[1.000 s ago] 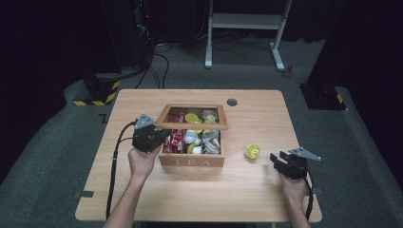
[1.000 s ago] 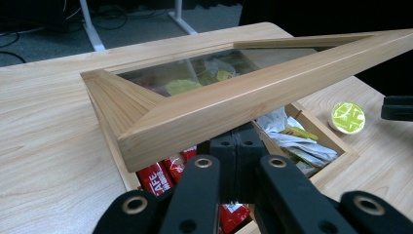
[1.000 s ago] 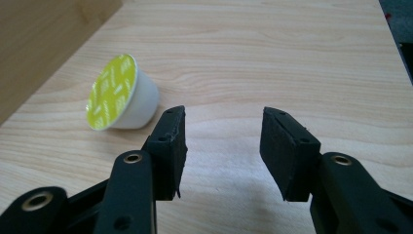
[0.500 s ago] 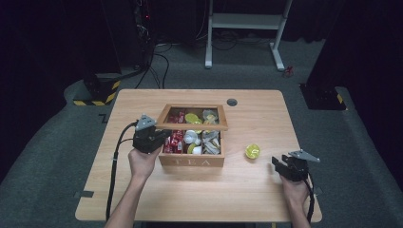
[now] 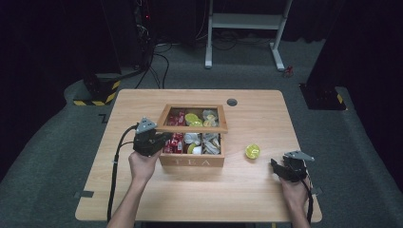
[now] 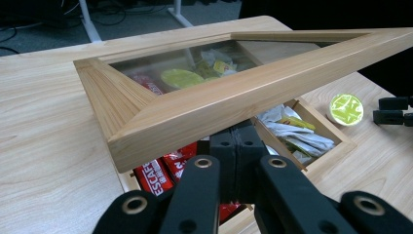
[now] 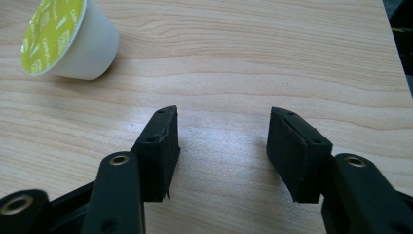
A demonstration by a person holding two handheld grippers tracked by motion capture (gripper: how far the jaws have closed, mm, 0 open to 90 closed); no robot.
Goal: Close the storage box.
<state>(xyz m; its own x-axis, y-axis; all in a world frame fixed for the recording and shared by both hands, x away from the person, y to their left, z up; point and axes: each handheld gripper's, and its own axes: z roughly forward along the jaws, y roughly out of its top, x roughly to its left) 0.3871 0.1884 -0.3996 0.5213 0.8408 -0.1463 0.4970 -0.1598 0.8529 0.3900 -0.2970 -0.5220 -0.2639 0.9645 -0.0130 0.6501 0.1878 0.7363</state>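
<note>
Holding sachets and capsules, tea box (image 5: 192, 161) lid (image 6: 234, 105) raised

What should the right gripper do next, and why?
Probably ease forward to straddle the yellow-lidded capsule. The right gripper has just been opening, nothing between its jaws, while the left gripper props the tea box lid up.

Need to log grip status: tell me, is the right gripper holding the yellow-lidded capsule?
No: the right gripper stands open, empty, with the capsule lying apart.
</note>
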